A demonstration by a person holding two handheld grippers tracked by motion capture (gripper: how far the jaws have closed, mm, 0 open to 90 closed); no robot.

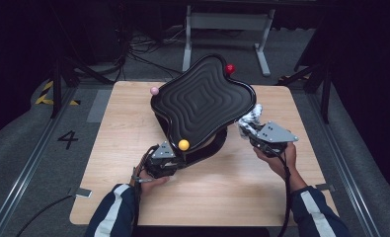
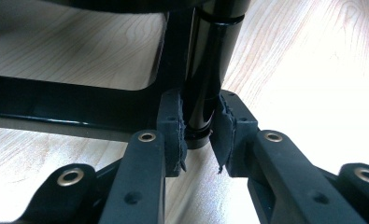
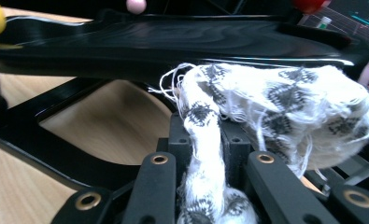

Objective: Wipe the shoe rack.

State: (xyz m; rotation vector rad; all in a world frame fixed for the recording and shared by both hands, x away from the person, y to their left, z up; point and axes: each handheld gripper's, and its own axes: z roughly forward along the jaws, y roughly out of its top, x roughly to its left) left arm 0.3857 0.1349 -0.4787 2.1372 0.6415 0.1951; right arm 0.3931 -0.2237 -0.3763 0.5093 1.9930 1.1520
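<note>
My left gripper (image 2: 198, 140) was clamped on a black post (image 2: 205, 70) of the stand — near the table's front edge. My right gripper (image 3: 205, 154) pinched a white patterned cloth (image 3: 275, 102) just beside the wavy black tray (image 1: 202, 101), which sat tilted at mid-table (image 1: 123, 148) — yellow ball (image 1: 183, 144) nearest, pink ball (image 1: 154, 91) and red ball (image 1: 230, 68) beyond.

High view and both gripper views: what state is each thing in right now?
Left gripper: shut on the stand post.
Stand post: upright, clamped between the pads.
Right gripper: shut on the cloth.
Cloth: bunched, at the tray's edge.
Black tray: on its stand, tilted.
Yellow ball: at the tray's near corner.
</note>
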